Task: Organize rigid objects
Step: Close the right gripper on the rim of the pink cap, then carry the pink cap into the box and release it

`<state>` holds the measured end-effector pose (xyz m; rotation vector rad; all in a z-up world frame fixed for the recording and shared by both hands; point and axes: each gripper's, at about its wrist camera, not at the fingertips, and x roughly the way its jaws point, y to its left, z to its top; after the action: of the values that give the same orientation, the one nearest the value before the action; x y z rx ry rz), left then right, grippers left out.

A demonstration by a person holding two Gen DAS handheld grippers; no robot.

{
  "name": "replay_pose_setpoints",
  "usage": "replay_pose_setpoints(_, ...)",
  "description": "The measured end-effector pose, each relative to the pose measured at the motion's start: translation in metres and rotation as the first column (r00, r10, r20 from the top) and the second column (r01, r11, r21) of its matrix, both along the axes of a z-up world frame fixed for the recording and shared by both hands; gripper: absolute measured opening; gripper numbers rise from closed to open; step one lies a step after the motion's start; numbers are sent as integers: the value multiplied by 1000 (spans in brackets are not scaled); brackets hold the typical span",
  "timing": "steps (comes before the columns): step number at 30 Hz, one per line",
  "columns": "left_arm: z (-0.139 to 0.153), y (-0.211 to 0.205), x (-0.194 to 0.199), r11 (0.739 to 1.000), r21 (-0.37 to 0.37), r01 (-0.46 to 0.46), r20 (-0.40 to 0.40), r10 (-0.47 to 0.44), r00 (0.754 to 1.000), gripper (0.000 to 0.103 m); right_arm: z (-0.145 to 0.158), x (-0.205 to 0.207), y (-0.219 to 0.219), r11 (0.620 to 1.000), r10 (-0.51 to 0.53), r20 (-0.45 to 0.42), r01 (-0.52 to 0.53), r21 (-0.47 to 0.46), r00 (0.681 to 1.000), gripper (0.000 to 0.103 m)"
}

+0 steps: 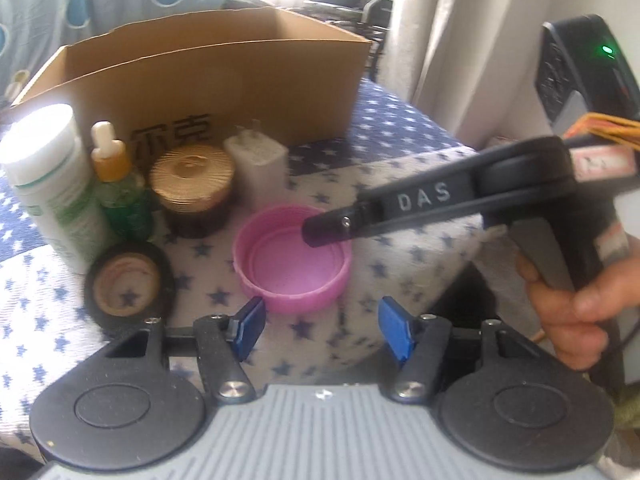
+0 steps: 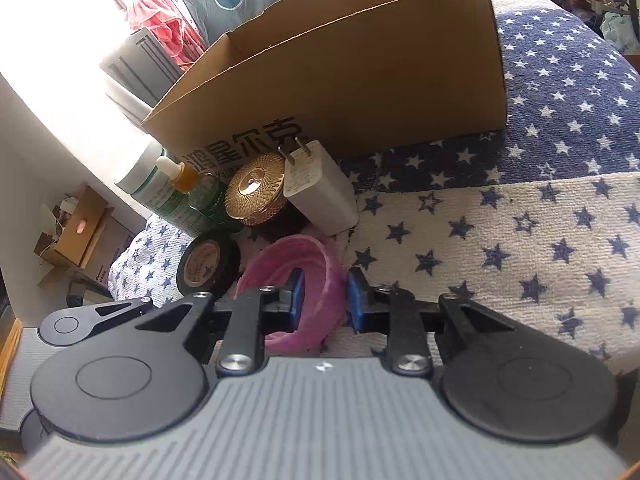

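- A pink lid [image 1: 294, 258] is seen lying open side up on a star-patterned cloth [image 1: 400, 184], in front of a cardboard box [image 1: 224, 80].
- The right gripper [image 2: 322, 300] is placed astride the lid's near wall: one blue pad is inside the rim, the other outside. The pads stand close to the wall, but whether they are pressing it cannot be told, since a narrow gap may remain.
- In the left wrist view, the right gripper's finger [image 1: 344, 226] is seen reaching in from the right, its tip over the lid's far right rim.
- The left gripper [image 1: 322, 330] is held open just short of the lid, its pads wide apart and touching nothing.
- The lid is round, so no long axis is offered. The right hand is judged the nearer one for the lift.
- The box lies beyond the lid, past a row of items. Its inside is hidden by its front wall, so its contents cannot be told.
- Between lid and box are ranged a white bottle [image 1: 52, 184], a dropper bottle [image 1: 120, 188], a gold-lidded jar [image 1: 192, 188] and a charger [image 1: 258, 164]. A tape roll [image 1: 128, 284] lies left of the lid.
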<state>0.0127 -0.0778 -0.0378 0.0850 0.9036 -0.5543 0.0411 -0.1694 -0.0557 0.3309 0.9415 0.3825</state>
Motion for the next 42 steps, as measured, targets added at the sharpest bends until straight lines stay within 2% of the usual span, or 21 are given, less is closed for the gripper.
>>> replay_pose_setpoints(3,2,-1,-4,1000,17,10,15,-10,1000,66,0,-5,-8,1000,-12,-8,12,-8,1000,22)
replay_pose_setpoints(5,5,0,-5,1000,25,10,25,-11,1000,75,-1,-7,-11,1000,-23,-9,22,-17,1000,22)
replay_pose_setpoints(11,6,-5,3,997,71,6,50,-9,999,80,-4,-9,-15,1000,-23,-5,23,-3,1000,22)
replay_pose_setpoints(21,-6,-23,15,993,118,16,67,-24,997,79,-13,-7,-12,1000,-18,-6,18,16,1000,20)
replay_pose_setpoints(25,-3,-24,16,993,119,4,83,-14,996,67,-15,-6,-16,999,-38,-10,38,38,999,16)
replay_pose_setpoints(28,4,-23,16,994,112,14,83,-23,996,66,-12,-9,-18,998,-58,-15,58,34,998,14)
replay_pose_setpoints(34,39,-21,7,993,114,21,182,-41,982,66,19,-20,-16,998,-66,41,66,11,997,14)
replay_pose_setpoints(38,78,-17,16,990,138,-9,297,-33,954,66,62,-13,-10,999,-35,148,37,-10,988,14)
replay_pose_setpoints(42,114,-9,39,983,178,-52,397,-24,918,66,105,16,4,999,30,258,-19,-43,966,14)
